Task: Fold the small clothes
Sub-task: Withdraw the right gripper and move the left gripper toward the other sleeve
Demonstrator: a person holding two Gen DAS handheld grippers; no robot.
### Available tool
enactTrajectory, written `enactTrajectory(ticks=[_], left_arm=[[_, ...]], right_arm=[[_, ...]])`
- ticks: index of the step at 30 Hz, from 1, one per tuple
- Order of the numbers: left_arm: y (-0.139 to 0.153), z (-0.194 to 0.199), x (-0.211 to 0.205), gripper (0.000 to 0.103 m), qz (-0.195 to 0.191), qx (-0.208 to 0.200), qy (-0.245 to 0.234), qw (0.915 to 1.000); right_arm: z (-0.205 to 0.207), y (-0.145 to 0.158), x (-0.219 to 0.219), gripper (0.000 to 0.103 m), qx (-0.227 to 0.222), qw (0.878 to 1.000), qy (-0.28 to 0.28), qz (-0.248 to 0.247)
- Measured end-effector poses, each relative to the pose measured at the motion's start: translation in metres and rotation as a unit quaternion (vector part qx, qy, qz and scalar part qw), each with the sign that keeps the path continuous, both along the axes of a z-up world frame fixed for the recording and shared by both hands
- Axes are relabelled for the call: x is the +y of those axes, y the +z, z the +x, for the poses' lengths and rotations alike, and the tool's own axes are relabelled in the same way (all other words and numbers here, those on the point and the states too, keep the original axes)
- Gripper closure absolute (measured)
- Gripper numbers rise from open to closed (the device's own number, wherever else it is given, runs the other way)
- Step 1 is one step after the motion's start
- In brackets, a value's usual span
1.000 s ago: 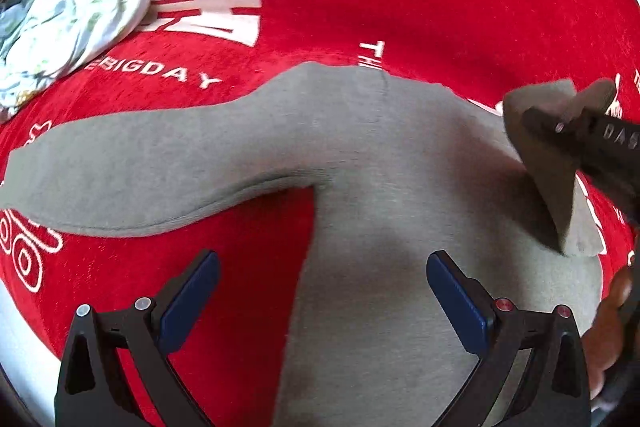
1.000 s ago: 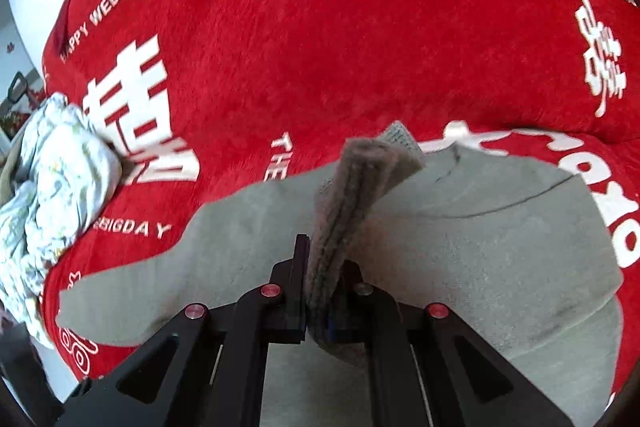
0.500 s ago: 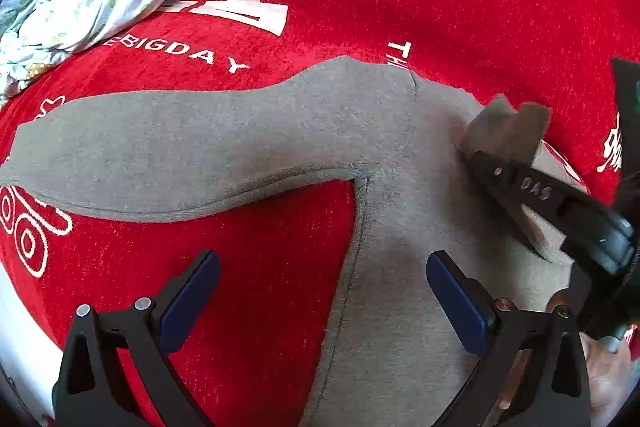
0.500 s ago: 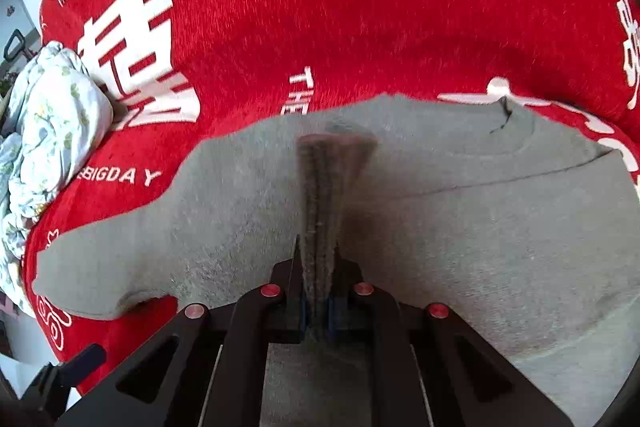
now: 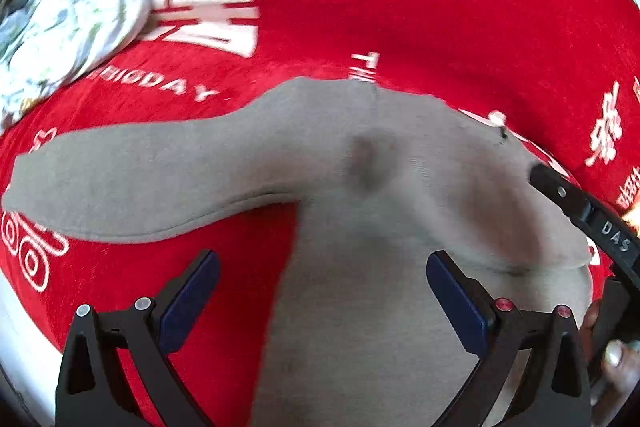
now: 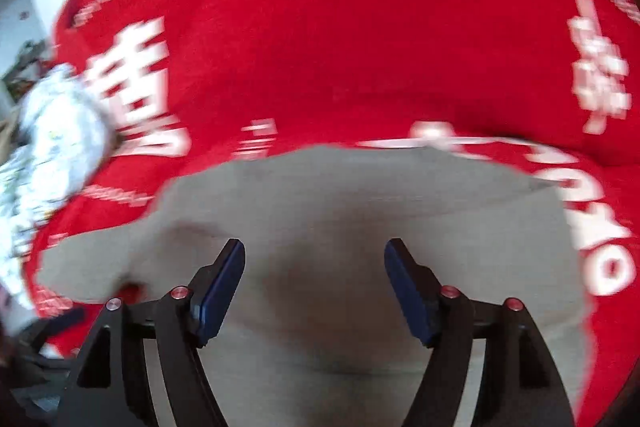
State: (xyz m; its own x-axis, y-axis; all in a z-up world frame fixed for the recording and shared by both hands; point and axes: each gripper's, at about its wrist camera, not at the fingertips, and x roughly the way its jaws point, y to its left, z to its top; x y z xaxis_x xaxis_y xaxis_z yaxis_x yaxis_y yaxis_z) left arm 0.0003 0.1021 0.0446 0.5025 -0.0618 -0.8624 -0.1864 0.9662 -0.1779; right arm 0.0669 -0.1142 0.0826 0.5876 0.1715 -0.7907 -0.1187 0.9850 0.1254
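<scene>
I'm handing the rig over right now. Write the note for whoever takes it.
Left gripper: open, empty, over the grey top near its armpit.
Right gripper: jaws have just been opening; open now, nothing between them, over the top's body.
The top lies on the red cloth. Its right sleeve is folded in over the chest and released. Its left sleeve lies stretched out flat.
A crumpled white floral garment sits at the far left, untouched.
Left to do: fold the left sleeve in, fold the body, then likely the floral piece.
</scene>
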Motion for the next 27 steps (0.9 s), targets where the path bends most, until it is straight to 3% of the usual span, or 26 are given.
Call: enactTrajectory(ticks=[5, 10, 14, 19, 22, 27], left_arm=[[0.012, 0.012, -0.050, 0.000, 0.002, -0.010, -0.052, 0.9986], [-0.012, 0.043, -0.109, 0.000, 0.030, 0.025, -0.099, 0.9943], [-0.040, 0.065, -0.117, 0.000, 0.081, 0.051, -0.080, 0.9922], [-0.035, 0.075, -0.106, 0.000, 0.071, 0.048, -0.066, 0.9941], [-0.029, 0.071, -0.108, 0.000, 0.064, 0.033, -0.069, 0.9950], [-0.039, 0.061, -0.112, 0.000, 0.092, 0.020, -0.074, 0.9928]], right_arm=[[0.000, -0.023, -0.088, 0.027, 0.034, 0.996, -0.079, -0.039], [0.015, -0.054, -0.122, 0.028, 0.072, 0.992, -0.099, -0.029], [0.029, -0.061, -0.122, 0.022, 0.066, 0.991, -0.102, -0.049], [0.052, -0.064, -0.126, 0.015, 0.091, 0.989, -0.102, -0.063], [0.037, -0.050, -0.112, 0.015, 0.069, 0.993, -0.082, -0.053], [0.005, -0.058, -0.093, 0.015, 0.070, 0.994, -0.061, -0.056]])
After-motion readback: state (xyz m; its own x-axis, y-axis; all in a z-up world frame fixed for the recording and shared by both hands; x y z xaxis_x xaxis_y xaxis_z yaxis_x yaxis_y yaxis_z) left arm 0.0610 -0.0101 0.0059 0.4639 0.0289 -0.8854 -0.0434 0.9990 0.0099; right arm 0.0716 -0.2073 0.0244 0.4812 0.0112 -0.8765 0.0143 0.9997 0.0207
